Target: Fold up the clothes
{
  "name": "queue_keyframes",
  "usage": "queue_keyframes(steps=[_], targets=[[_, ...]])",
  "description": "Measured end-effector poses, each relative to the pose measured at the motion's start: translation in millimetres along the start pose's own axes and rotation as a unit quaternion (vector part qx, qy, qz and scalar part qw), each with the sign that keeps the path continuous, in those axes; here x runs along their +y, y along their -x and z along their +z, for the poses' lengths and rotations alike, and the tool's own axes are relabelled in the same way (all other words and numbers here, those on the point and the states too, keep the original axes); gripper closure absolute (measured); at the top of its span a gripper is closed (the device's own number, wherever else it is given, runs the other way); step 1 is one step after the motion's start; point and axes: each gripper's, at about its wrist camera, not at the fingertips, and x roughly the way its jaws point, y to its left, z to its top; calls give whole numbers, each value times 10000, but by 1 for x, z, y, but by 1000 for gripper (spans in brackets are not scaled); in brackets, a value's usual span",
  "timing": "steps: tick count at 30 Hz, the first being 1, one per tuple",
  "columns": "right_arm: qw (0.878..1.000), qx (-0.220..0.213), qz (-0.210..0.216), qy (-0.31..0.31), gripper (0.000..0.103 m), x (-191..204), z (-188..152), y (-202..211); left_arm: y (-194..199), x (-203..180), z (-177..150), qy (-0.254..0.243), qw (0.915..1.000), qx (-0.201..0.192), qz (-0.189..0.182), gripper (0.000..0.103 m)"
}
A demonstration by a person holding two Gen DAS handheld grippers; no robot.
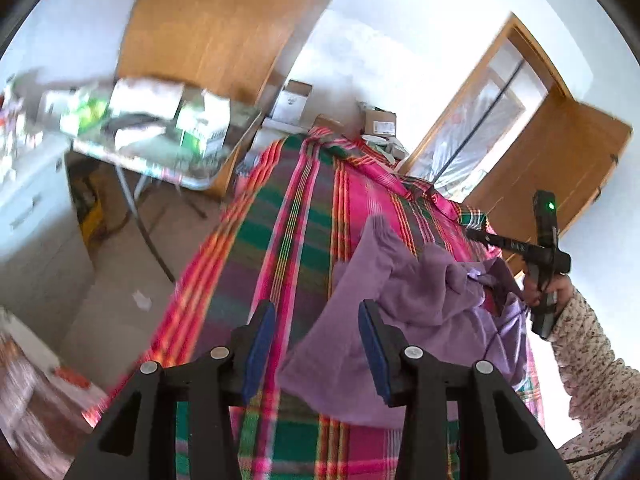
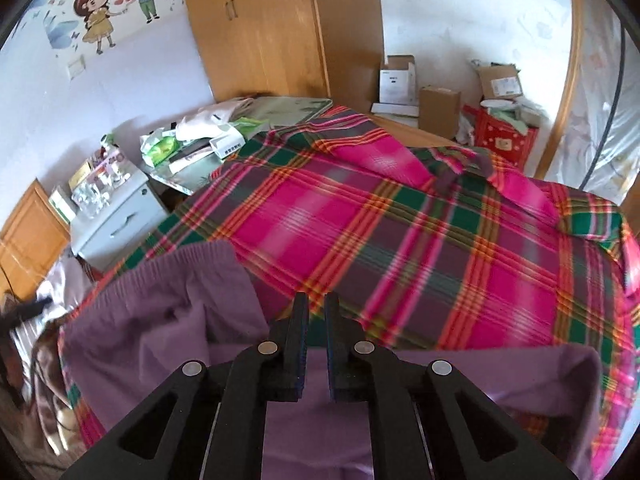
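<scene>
Purple knit garment (image 2: 168,312) is lying bunched on the plaid bed (image 2: 400,240); the right gripper (image 2: 316,312), nearly closed, is pinching its edge, seemingly lifting it, while the left gripper (image 1: 316,344) is hovering spread wide.

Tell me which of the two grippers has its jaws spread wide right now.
The left gripper: its blue pads stand far apart beside the purple garment. The right gripper shows only a narrow slit between its fingers.

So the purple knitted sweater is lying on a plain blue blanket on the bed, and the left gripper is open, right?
Not quite. The blanket is not plain blue: it is a pink, green and orange plaid, as the right wrist view shows clearly. The rest holds: the purple knitted sweater lies on it, and the left gripper is open, its blue-padded fingers spread apart in the left wrist view.
</scene>
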Motion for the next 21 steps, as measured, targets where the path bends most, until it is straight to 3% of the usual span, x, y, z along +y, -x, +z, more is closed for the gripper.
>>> queue_keyframes(steps=[3, 5, 8, 10, 12, 15, 17, 21], targets=[[9997, 59, -196, 161, 95, -3, -12, 7, -15, -20, 27, -447, 9990, 61, 31, 58], [9987, 49, -359, 348, 88, -2, -18, 11, -34, -40, 43, -887, 9957, 264, 54, 57], [9964, 14, -542, 654, 77, 0, -27, 18, -70, -77, 57, -1905, 9802, 540, -11, 57], [9950, 24, -617, 782, 73, -1, -31, 20, -94, -97, 65, -2316, 9702, 706, 32, 57], [9933, 148, -773, 848, 68, -5, -34, 16, -113, -116, 72, -2618, 9612, 847, -216, 57], [9924, 317, -812, 867, 61, -15, -39, 9, -149, -132, 84, -2761, 9531, 1184, -365, 57], [9916, 388, -848, 896, 60, -19, -41, 6, -168, -135, 89, -2742, 9512, 1386, -294, 57], [9894, 531, -803, 1088, 58, -21, -43, -1, -198, -139, 90, -2988, 9391, 1679, -252, 57]])
